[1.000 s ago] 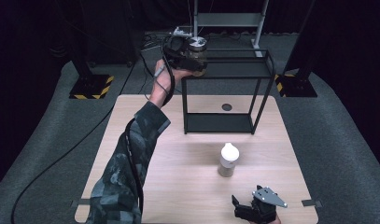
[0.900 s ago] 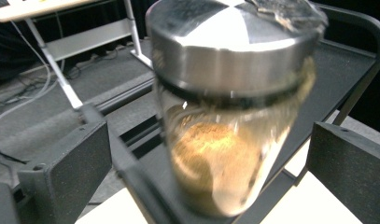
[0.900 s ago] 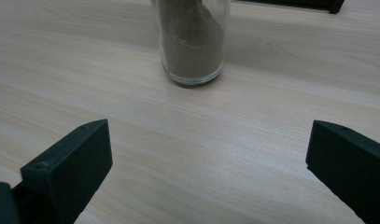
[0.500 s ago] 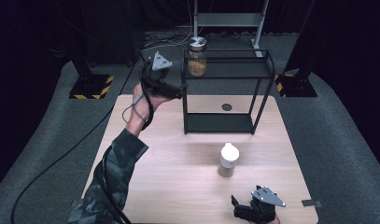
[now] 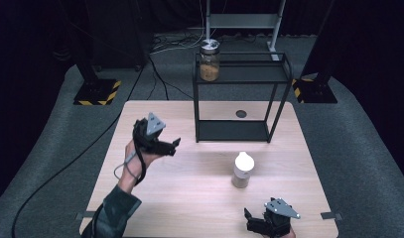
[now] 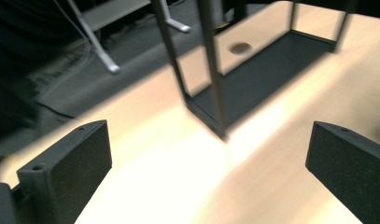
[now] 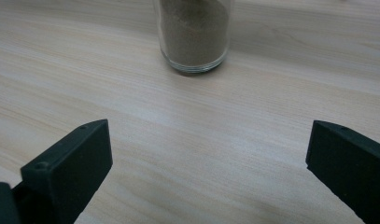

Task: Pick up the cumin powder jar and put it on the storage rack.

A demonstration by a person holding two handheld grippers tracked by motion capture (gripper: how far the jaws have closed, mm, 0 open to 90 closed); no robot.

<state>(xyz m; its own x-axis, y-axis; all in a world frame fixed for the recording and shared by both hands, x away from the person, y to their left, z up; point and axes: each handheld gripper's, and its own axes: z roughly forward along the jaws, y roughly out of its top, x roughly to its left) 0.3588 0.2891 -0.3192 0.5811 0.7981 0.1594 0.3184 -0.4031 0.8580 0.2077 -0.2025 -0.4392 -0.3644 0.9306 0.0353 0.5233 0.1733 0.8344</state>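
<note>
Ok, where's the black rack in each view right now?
High view: black rack, far centre of the table.
Left gripper view: its bottom shelf, upper right.
Right gripper view: faces the powder jar.
Shared landmark: round table hole by the rack.

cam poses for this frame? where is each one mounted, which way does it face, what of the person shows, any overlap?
High view: above the person's side, facing forward and down on the pale wooden table; left hand, left gripper, right gripper.
Left gripper view: between open jaws, toward the black metal two-tier rack.
Right gripper view: low over the table, toward the white-capped glass jar of brown powder.
Shared: high view shows rack and jar too.
</note>
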